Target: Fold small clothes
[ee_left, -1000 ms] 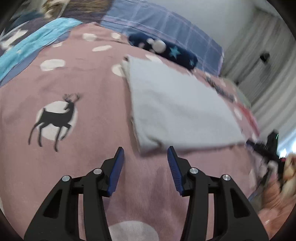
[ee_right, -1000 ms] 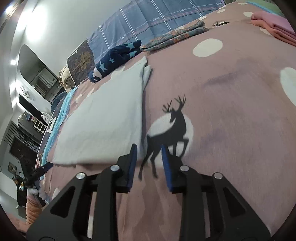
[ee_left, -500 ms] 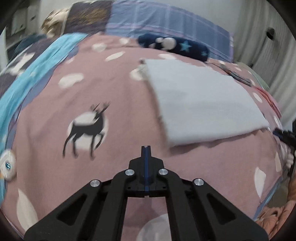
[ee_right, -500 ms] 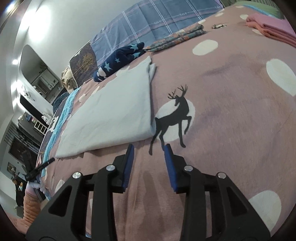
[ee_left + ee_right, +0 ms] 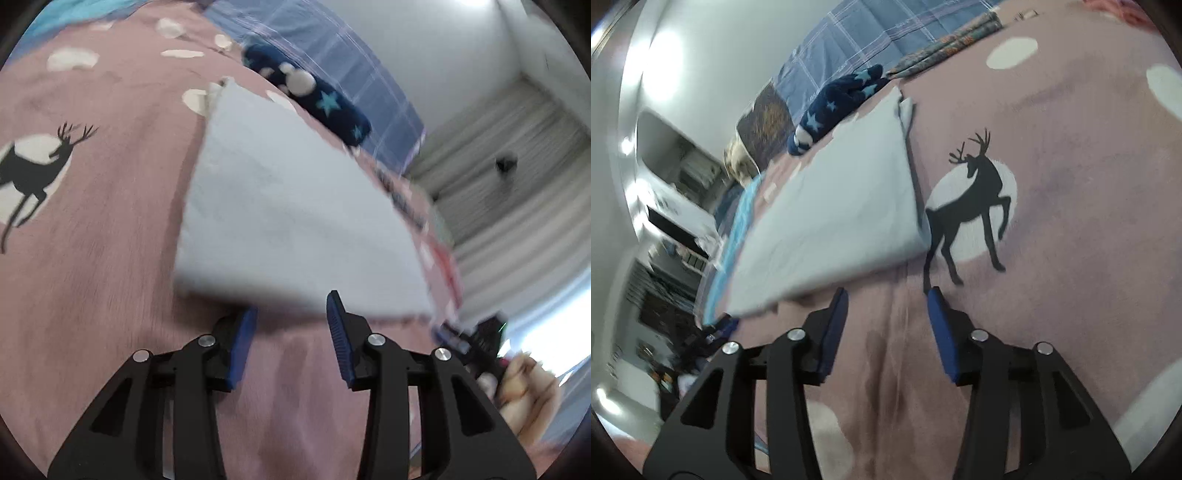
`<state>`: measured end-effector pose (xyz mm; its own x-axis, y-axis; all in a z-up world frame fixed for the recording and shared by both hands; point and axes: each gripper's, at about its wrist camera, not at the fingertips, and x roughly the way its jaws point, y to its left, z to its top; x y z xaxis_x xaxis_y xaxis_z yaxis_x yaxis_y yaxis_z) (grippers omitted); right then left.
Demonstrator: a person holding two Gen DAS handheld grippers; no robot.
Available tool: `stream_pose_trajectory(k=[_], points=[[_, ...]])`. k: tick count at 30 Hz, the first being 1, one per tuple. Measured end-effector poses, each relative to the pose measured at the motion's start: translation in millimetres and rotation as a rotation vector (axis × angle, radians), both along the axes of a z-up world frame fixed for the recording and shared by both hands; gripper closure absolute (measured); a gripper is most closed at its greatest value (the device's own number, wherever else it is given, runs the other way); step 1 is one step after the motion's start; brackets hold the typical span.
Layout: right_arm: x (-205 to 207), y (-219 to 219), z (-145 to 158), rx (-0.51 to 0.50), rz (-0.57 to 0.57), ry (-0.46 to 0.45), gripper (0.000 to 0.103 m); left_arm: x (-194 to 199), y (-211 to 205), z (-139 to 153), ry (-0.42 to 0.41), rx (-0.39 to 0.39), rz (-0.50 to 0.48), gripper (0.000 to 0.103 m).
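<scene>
On pink bedspread (image 5: 1071, 155), folded grey cloth (image 5: 295, 206) (no legible writing)

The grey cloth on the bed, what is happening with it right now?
A person holds a gripper in each hand and is folding small clothes on a pink bedspread. The grey cloth lies flat, already folded. The left gripper and the right gripper are both open, at the cloth's near edge, holding nothing. Whether they touch the cloth is unclear, because the picture is blurred there.
</scene>
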<state>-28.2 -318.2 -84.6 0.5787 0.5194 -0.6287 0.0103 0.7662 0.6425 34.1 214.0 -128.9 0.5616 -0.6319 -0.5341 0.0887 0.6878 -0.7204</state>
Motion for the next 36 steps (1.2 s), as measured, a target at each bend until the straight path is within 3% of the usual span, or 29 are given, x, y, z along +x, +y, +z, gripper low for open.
stream_pose_trajectory(k=[1, 3, 4, 5, 7, 9, 11, 15, 17, 18, 20, 22, 25, 27, 30, 34, 36], points=[[7, -4, -2, 0.054, -0.024, 0.006, 0.046, 6, 5, -3, 0.009, -0.041, 0.042, 0.063], [24, -7, -5, 0.112, -0.057, 0.009, 0.049, 10, 10, -5, 0.011, -0.041, 0.09, 0.08], [29, -7, -5, 0.105, -0.068, 0.013, 0.074, 12, 13, -6, 0.018, -0.03, 0.121, 0.102], [35, -5, -6, 0.086, -0.081, 0.02, 0.097, 13, 15, -7, 0.033, -0.046, 0.135, 0.101], [39, -4, -3, 0.083, -0.094, 0.017, 0.098, 7, 13, 8, 0.001, -0.03, 0.151, 0.102], [27, -3, 21, 0.063, -0.08, -0.083, 0.098, -1, 4, 39, -0.084, 0.097, 0.143, 0.101], [20, -2, 33, 0.034, -0.07, -0.104, 0.098, 1, 2, 45, -0.062, 0.184, 0.137, 0.101], [22, 1, -3, -0.041, -0.02, 0.077, 0.097, 0, 3, 24, 0.045, 0.338, 0.151, 0.095], [18, -4, -10, -0.004, -0.014, 0.058, 0.098, -9, 3, 24, 0.039, 0.401, 0.18, 0.086], [16, -10, -8, 0.014, -0.012, 0.054, 0.092, -12, 2, 29, 0.04, 0.449, 0.208, 0.084], [14, -20, 1, -0.007, -0.035, 0.027, 0.082, -15, -6, 50, 0.014, 0.658, 0.299, 0.079], [17, -29, 17, -0.074, -0.039, -0.025, 0.082, -16, -23, 74, -0.062, 0.737, 0.297, 0.078], [35, -41, 35, -0.119, -0.014, -0.062, 0.082, -3, -81, 100, -0.169, 0.627, 0.114, 0.072], [61, -43, 41, -0.16, 0.003, -0.075, 0.082, 9, -132, 102, -0.199, 0.571, -0.041, 0.065], [109, -42, 39, -0.148, 0.064, -0.057, 0.082, 22, -227, 90, -0.226, 0.521, -0.308, 0.064], [160, -36, 33, -0.208, 0.133, -0.035, 0.082, 22, -340, 69, -0.256, 0.597, -0.539, 0.064], [184, -29, 26, -0.219, 0.175, -0.005, 0.082, 17, -377, 61, -0.262, 0.639, -0.622, 0.062]])
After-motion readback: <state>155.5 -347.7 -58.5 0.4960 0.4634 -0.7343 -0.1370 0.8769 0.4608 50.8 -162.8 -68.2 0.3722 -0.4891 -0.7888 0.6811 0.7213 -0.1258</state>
